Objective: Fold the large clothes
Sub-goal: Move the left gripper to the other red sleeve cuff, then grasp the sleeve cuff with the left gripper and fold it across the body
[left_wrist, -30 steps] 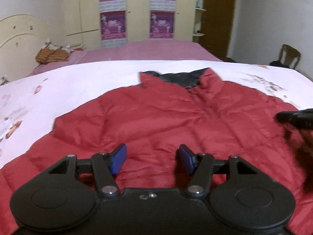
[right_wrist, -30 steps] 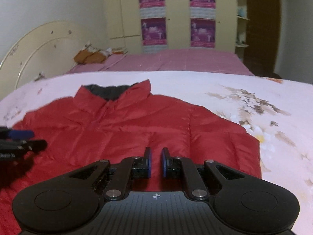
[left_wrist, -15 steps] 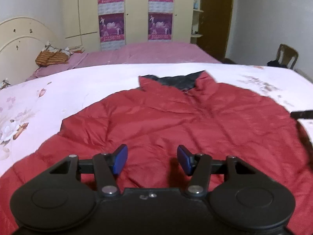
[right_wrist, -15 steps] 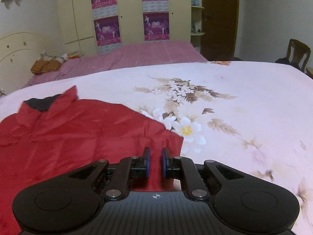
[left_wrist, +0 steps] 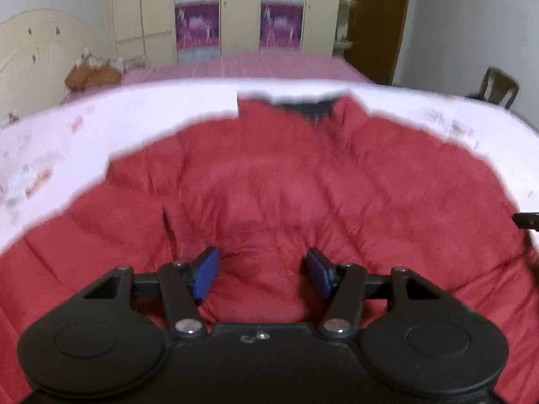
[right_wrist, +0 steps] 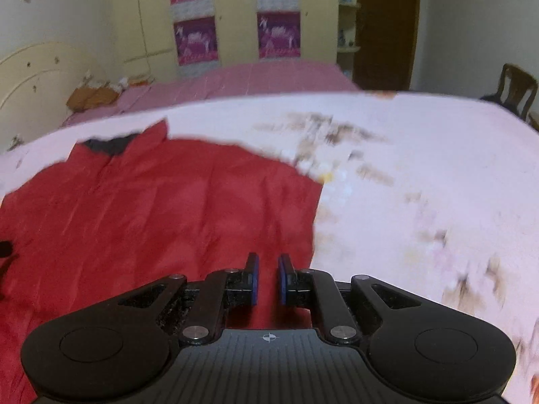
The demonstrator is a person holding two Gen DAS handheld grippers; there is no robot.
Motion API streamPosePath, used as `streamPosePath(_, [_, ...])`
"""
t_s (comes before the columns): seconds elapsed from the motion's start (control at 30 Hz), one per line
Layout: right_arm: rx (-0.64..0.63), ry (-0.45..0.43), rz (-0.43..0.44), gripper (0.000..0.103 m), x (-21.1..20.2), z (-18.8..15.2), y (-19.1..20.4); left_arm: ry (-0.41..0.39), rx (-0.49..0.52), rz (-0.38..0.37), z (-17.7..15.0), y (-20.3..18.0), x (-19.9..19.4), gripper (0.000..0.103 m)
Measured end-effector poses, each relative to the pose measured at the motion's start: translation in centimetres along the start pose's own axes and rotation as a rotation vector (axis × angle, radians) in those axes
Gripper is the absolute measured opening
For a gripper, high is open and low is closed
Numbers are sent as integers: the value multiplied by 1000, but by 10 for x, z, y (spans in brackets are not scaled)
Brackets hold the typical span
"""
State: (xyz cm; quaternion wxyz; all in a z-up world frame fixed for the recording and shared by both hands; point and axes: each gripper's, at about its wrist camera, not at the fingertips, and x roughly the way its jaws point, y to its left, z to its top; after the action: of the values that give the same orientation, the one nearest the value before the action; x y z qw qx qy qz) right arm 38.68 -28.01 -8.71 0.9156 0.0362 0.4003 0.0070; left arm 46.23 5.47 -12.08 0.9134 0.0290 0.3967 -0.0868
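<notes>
While the red padded jacket point(left_wrist: 276, 188) lies spread face-up across the near half of the bed point(right_wrist: 421, 155), you have the whole garment open in front of you, which is what a first fold needs. Its collar point(left_wrist: 303, 106) points toward the bed's far edge and shows a dark lining, its hem runs along the near edge under your hands, and its right side ends well short of the bed's right edge, leaving bare flowered sheet there.

Your left gripper point(left_wrist: 261, 274) hovers over the lower middle of the jacket with its jaws about half spread. The blue pads point(left_wrist: 203, 271) sit on either side of a raised pucker of fabric; whether they press on it I cannot tell, though it looks more like a pinch being lined up than one already taken. The jaws have just been opening a little.

Your right gripper point(right_wrist: 268, 279) is over the jacket's lower right part, just inside its side edge, with the jaws nearly pressed together. Only a narrow slit shows between them, with red cloth behind it and nothing visibly caught. I judge it is being carried toward that edge or the sleeve, so it would need to open before it can take hold.

On the wardrobe doors point(right_wrist: 151, 17) beyond the bed hang purple posters point(right_wrist: 195, 38), too blurred to read. No brand or label shows on the jacket.
</notes>
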Motion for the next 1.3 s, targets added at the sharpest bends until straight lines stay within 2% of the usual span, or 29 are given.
streamPosePath(0.2, [-13, 5, -32, 10, 3, -4, 7, -4, 5, 18, -2, -2, 0, 58])
streamPosePath(0.23, [-3, -3, -35, 10, -1, -4, 7, -3, 4, 20, -1, -3, -2, 59])
streamPosePath(0.27, [10, -16, -40, 10, -5, -4, 6, -7, 6, 22, -2, -3, -5, 66])
streamPosePath(0.3, [15, -29, -42, 23, -9, -4, 6, -15, 5, 20, -2, -4, -7, 78])
streamPosePath(0.33, [15, -56, -54, 70, -16, -5, 7, -21, 5, 15, -3, -6, -8, 82])
streamPosePath(0.37, [9, -98, -65, 87, -24, -7, 9, -27, 7, 14, -4, -8, -11, 86])
streamPosePath(0.4, [-7, -132, -59, 91, -31, -8, 11, -32, 7, 19, -5, -10, -14, 87])
streamPosePath(0.47, [-18, -147, -46, 91, -45, -8, 14, -53, -14, 11, -7, -9, -23, 89])
streamPosePath(0.57, [-5, -174, -72, 83, -64, -12, 16, -85, -88, 1, -15, 3, -42, 86])
streamPosePath(0.6, [8, -183, -83, 78, -71, -14, 15, -93, -121, 10, -20, 11, -50, 82])
streamPosePath(0.63, [23, -186, -84, 65, -76, -16, 13, -98, -158, 17, -26, 19, -58, 81])
streamPosePath(0.7, [57, -178, -77, 52, -87, -23, 10, -100, -240, 41, -42, 37, -77, 75])
streamPosePath(0.73, [61, -176, -74, 49, -91, -26, 10, -106, -275, 62, -52, 47, -89, 74])
streamPosePath(0.87, [24, -158, -45, 49, -96, -42, 13, -134, -426, 241, -99, 92, -142, 72])
streamPosePath(1.03, [28, -125, 5, 49, -94, -46, -1, -173, -646, 516, -171, 137, -217, 70])
streamPosePath(1.13, [14, -137, 24, 49, -101, -49, -10, -195, -806, 553, -207, 143, -250, 69])
streamPosePath(1.23, [8, -140, 39, 49, -104, -52, -18, -212, -938, 516, -228, 136, -258, 67])
streamPosePath(1.3, [8, -139, 43, 49, -105, -53, -21, -254, -989, 512, -234, 138, -258, 65])
